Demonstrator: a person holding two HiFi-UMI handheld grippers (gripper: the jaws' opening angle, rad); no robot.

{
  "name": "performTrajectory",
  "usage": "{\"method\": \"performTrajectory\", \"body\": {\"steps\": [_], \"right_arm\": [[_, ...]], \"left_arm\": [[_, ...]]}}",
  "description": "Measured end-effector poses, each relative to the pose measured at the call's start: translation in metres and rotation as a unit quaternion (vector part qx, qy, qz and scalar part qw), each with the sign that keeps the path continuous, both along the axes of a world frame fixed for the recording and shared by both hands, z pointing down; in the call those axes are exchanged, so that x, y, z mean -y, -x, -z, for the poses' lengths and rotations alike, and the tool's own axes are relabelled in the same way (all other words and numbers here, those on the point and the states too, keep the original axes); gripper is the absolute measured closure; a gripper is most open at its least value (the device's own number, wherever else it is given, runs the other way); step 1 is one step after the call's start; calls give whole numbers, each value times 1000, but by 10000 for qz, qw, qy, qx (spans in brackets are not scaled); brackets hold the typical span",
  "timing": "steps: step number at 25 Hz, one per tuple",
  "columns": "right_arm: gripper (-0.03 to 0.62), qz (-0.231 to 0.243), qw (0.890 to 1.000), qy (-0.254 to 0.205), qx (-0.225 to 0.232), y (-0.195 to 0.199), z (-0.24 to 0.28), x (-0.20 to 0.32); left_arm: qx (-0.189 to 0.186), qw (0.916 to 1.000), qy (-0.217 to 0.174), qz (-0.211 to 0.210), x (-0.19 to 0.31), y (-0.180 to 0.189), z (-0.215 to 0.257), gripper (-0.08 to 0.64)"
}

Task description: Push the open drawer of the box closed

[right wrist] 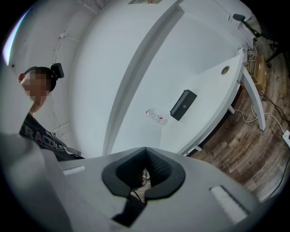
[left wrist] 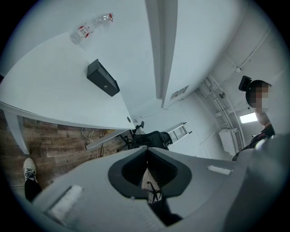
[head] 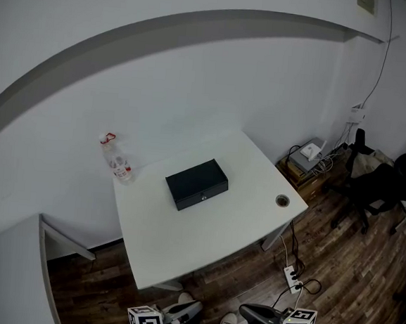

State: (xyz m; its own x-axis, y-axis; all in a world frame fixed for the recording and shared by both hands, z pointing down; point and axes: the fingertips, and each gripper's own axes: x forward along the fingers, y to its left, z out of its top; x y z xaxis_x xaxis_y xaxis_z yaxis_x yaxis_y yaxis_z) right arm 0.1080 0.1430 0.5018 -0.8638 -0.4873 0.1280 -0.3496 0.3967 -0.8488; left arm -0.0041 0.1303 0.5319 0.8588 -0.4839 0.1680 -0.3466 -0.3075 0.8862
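A black box (head: 196,183) lies in the middle of the white table (head: 168,239), its front face with a small round lock toward me. That front looks flush; I see no drawer sticking out. Both grippers hang low, well short of the table's near edge, far from the box. The left gripper (head: 175,316) and the right gripper (head: 260,316) are shut with nothing in them. The left gripper view has the box (left wrist: 103,78) far off beyond its shut gripper (left wrist: 147,152). In the right gripper view the box (right wrist: 183,104) is also distant from the shut gripper (right wrist: 145,152).
A plastic bottle (head: 117,161) stands at the table's far left corner, and a cable hole (head: 282,200) is at its right edge. Black office chairs (head: 381,184) stand at the right. A power strip (head: 292,275) lies on the wooden floor. A white unit (head: 17,268) stands at the left.
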Motion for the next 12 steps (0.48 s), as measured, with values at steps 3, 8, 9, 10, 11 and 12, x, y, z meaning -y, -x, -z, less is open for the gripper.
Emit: {"method": "performTrajectory", "body": {"steps": [3, 8, 9, 10, 11, 12], "right_arm": [[589, -36, 10000, 22, 18, -2, 0, -1], [589, -60, 10000, 21, 29, -4, 1, -3], [589, -58, 10000, 20, 30, -4, 1, -3], [589, -57, 10000, 18, 31, -4, 1, -3], [589, -57, 10000, 15, 33, -5, 1, -3], [589, -57, 10000, 13, 34, -5, 0, -3]], "left_arm": [[-59, 10000, -2, -9, -2, -1, -2, 560], [-49, 10000, -17, -21, -2, -3, 0, 560], [-50, 10000, -18, -23, -2, -4, 1, 560], [-53, 10000, -15, -25, -2, -5, 1, 560], [-60, 10000, -9, -29, -3, -5, 0, 560], [-69, 10000, 0, -34, -3, -6, -1, 560]]}}
